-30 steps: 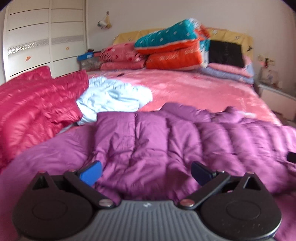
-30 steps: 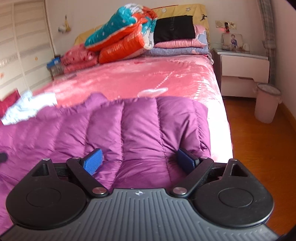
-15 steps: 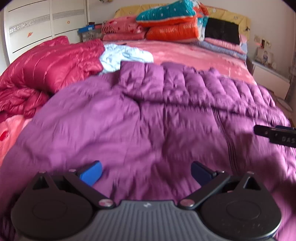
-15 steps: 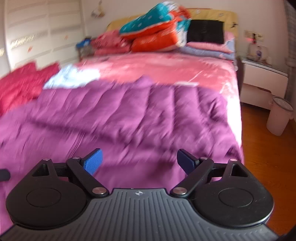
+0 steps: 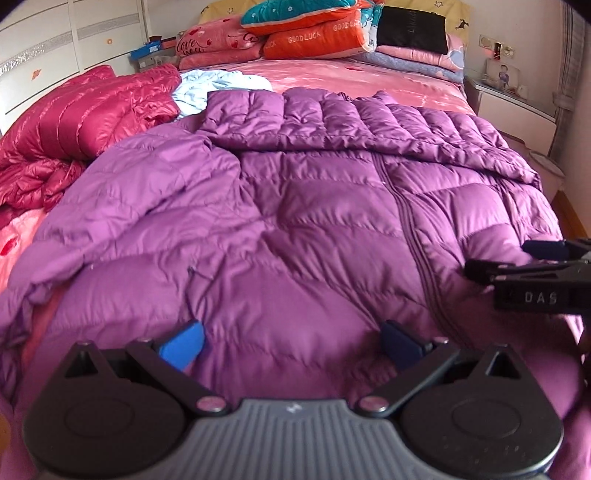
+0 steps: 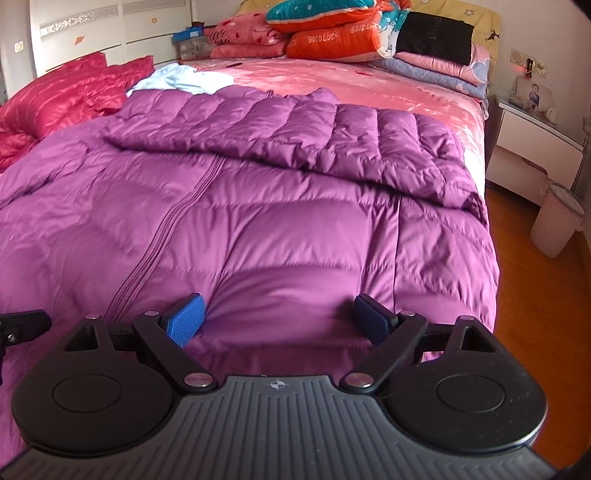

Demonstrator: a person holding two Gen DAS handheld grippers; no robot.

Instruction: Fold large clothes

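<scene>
Pink bed (image 5: 369, 79) under both spread-apart, empty grippers, left gripper (image 5: 291, 341), right gripper (image 6: 277, 314), purple down jacket (image 5: 295, 221) spread flat ahead of the fingers, far edge folded over, red jacket (image 5: 81, 122) beyond-left.

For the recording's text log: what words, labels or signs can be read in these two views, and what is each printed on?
"GOOD LUCK": white letters on the orange pillow, printed more than once.
"Love", in script with a blurred second word: on the pink pillow.
"DAS": on the right gripper, seen from the left wrist view.
Faint lettering on the black cushion: too dim to read.
Blue box by the wardrobe: print too small to read.
</scene>
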